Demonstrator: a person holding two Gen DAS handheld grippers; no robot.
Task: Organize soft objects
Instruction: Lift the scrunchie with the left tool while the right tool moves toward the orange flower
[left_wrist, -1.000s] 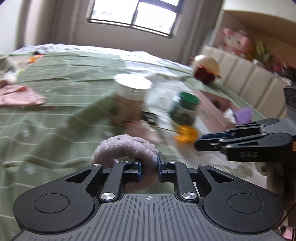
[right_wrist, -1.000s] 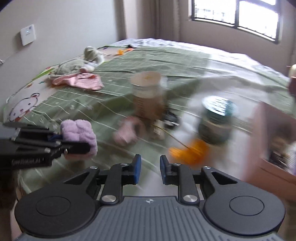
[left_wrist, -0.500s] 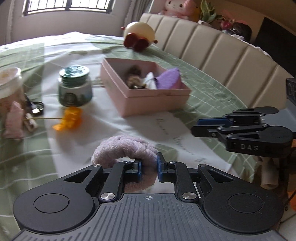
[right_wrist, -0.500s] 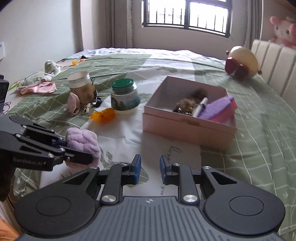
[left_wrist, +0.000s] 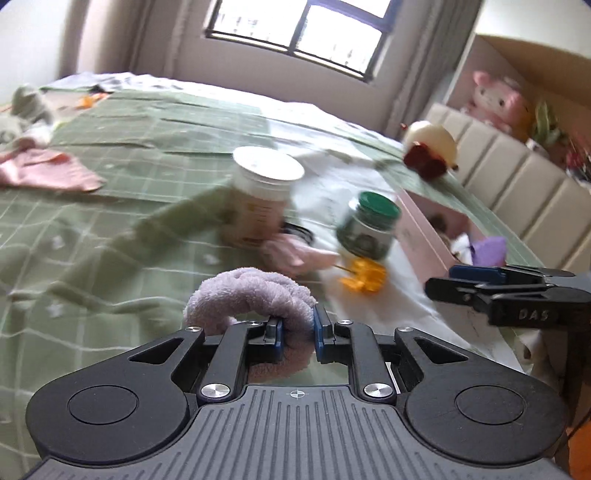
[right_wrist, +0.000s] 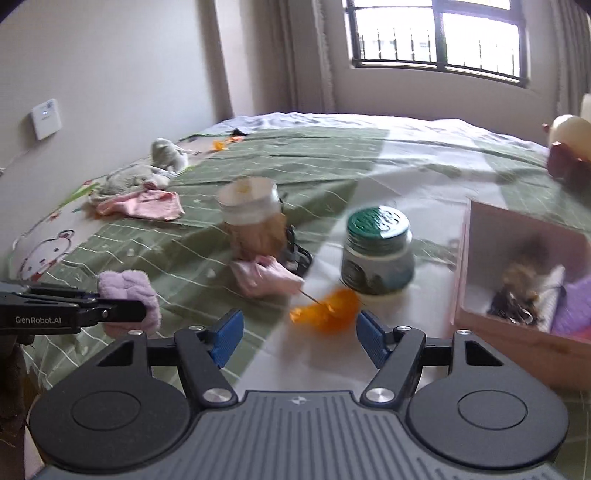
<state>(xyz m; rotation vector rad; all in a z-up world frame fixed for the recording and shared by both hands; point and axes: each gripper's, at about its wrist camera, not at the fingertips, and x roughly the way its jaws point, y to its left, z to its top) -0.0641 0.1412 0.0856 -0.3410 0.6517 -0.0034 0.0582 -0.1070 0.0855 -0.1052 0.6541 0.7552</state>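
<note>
Two grippers: left gripper (left_wrist: 297, 328) clamps the scrunchie (left_wrist: 255, 291) (lilac, fluffy); right gripper (right_wrist: 299, 332) has just been opening, jaws apart, nothing between.

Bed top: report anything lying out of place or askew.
Soft items lie scattered: a pink cloth crumpled by the far edge beside a grey plush, and a small pink fabric piece slumped against the white-lidded jar. An orange flower lies loose outside the pink box.

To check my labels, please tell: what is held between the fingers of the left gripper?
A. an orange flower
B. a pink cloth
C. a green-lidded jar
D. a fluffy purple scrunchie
D: the left gripper pinches the fluffy purple scrunchie between its blue-padded fingers.
</note>
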